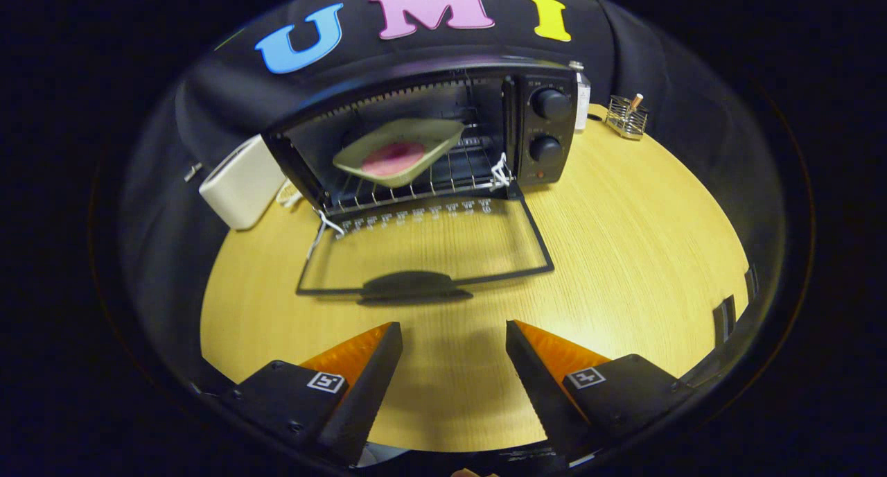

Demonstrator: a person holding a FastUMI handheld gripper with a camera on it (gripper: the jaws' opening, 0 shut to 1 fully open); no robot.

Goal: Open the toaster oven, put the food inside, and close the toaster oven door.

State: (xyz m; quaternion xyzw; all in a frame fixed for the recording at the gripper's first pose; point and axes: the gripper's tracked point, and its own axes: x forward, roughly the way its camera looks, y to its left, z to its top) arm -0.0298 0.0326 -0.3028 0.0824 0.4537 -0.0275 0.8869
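Note:
A black toaster oven stands at the back of the wooden table with its glass door folded down flat toward me. On the wire rack inside rests a pale green dish holding a pink piece of food. The door's dark handle lies just ahead of my fingers. My gripper hovers above the table in front of the door, open, with nothing between its fingers.
A white box-shaped appliance sits left of the oven. A small wire holder stands on the table to the oven's right, and a white object is behind the oven's right corner. Bare tabletop spreads to the right.

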